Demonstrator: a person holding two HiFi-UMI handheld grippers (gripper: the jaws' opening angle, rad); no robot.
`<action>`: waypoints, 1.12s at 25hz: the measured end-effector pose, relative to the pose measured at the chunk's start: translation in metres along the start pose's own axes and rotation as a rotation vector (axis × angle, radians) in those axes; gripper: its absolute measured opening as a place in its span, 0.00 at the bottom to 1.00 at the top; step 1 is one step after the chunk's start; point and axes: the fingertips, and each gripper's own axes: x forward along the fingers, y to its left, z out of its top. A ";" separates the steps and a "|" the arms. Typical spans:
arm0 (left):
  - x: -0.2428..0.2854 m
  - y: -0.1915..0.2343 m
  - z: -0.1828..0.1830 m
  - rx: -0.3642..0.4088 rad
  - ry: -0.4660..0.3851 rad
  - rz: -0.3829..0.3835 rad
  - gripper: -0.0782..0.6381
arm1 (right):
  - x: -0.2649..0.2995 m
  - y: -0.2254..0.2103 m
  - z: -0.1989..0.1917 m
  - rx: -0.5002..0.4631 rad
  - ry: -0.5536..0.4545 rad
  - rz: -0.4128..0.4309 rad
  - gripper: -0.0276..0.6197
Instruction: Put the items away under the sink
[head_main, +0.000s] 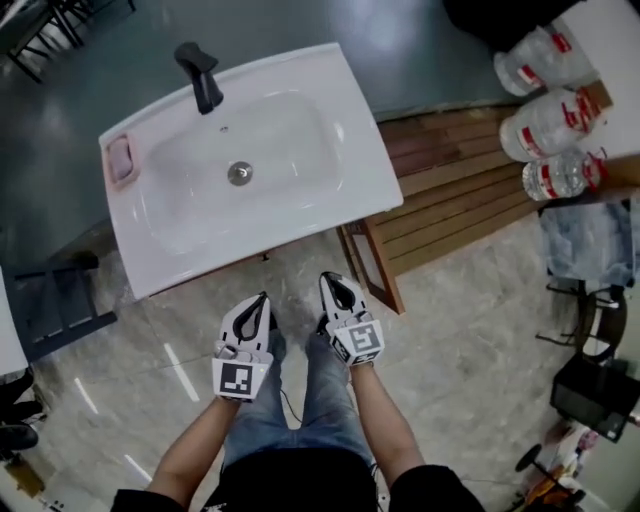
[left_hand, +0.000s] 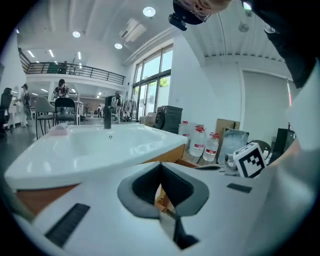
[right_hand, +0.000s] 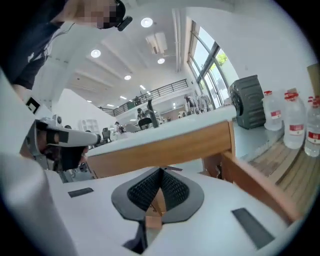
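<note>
A white sink with a black faucet sits on a wooden cabinet in front of me. From under its right front corner a wooden door juts out. Three large water bottles with red labels lie at the far right. Both grippers hang close to my legs, short of the sink's front edge. My left gripper is shut and holds nothing. My right gripper is likewise shut and holds nothing. The space under the sink is hidden.
A pink soap bar rests on the sink's left rim. Wooden decking runs right of the sink. A dark frame stands at left, and a chair and black gear at right. The floor is marble tile.
</note>
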 end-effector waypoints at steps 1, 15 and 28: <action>-0.010 -0.002 0.017 0.007 -0.002 0.001 0.12 | -0.014 0.010 0.020 -0.010 0.003 0.007 0.06; -0.134 -0.014 0.228 0.098 -0.195 0.069 0.12 | -0.170 0.107 0.289 -0.180 -0.244 0.023 0.06; -0.235 -0.025 0.304 0.093 -0.345 0.132 0.12 | -0.277 0.144 0.383 -0.327 -0.470 -0.169 0.06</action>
